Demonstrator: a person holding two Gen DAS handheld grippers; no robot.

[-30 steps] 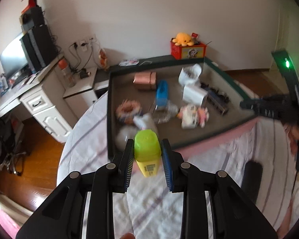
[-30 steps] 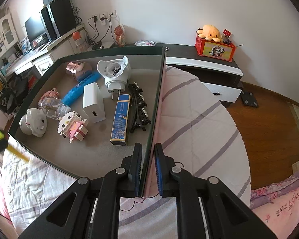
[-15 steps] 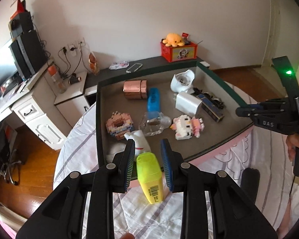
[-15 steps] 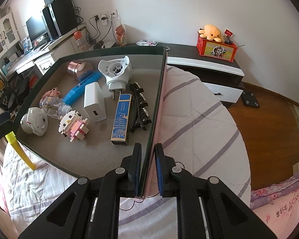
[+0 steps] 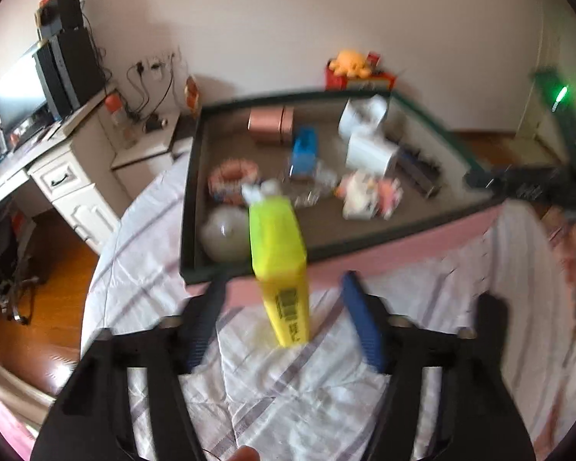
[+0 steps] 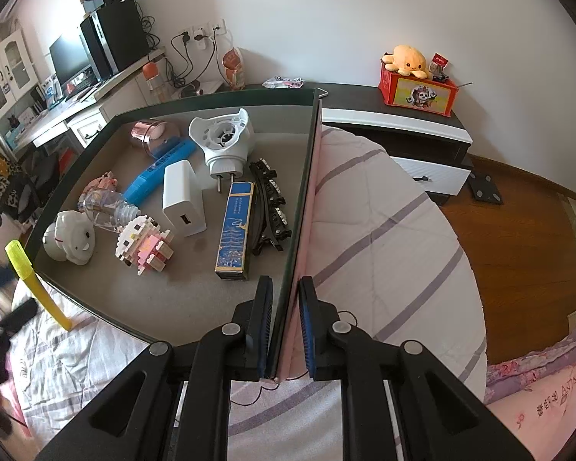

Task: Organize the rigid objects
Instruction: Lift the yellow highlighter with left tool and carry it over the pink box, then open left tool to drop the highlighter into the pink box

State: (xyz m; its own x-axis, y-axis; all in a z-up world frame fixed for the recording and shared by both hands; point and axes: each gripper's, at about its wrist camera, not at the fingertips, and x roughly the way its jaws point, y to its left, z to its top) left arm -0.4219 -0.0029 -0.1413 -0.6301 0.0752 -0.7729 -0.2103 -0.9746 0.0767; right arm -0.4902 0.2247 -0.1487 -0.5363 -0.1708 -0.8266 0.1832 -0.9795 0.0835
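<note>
The bed [image 6: 384, 238], under a striped quilt, carries a shallow dark-rimmed tray [image 6: 96, 142] that gathers the sorted pieces: a white charger [image 6: 182, 199], a blue box [image 6: 234, 226], a block-built figure [image 6: 144, 244] and others. The right hand-held gripper [image 6: 286, 330] is clamped on the tray's near rim, probably to steady it on the soft bedding. The left hand-held gripper [image 5: 284, 319] has just been opening, and its jaws now stand apart from the yellow highlighter [image 5: 280, 269], which sits tilted on the quilt just outside the tray's front edge, seemingly released there, not in the tray.
</note>
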